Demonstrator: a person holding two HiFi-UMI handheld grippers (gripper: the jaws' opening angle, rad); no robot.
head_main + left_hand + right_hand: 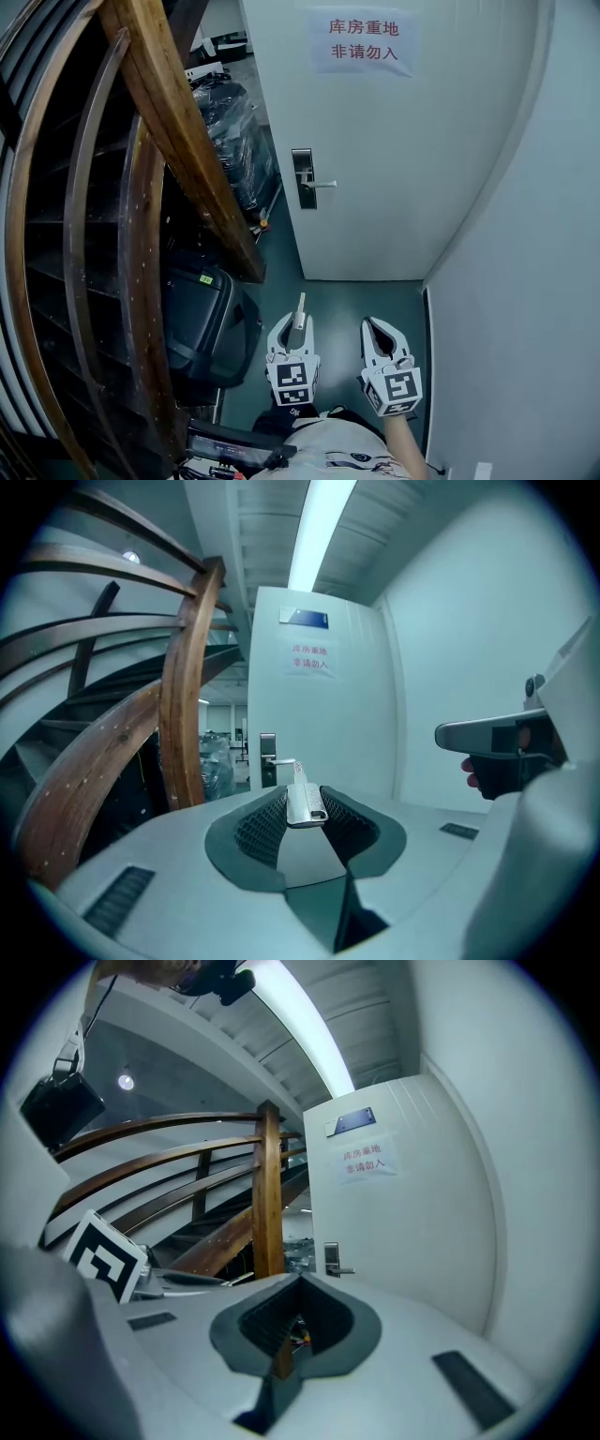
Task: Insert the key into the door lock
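Observation:
A white door (394, 141) stands ahead, with a dark lock plate (303, 178) and a silver lever handle (322, 185) on its left edge. My left gripper (298, 326) is shut on a flat silver key (300, 307) whose blade sticks out toward the door. In the left gripper view the key (305, 799) sits between the pads, roughly in line with the far-off lock plate (268, 759). My right gripper (377, 326) hangs beside it, shut with nothing in it; its view shows the lock plate (331, 1258) well ahead. Both grippers are far short of the door.
A curved wooden stair rail (178, 141) fills the left side. A black suitcase (202, 323) stands by my left gripper. Plastic-wrapped goods (234, 141) show past the door's left edge. A white wall (525, 281) closes the right. A paper sign (361, 42) hangs on the door.

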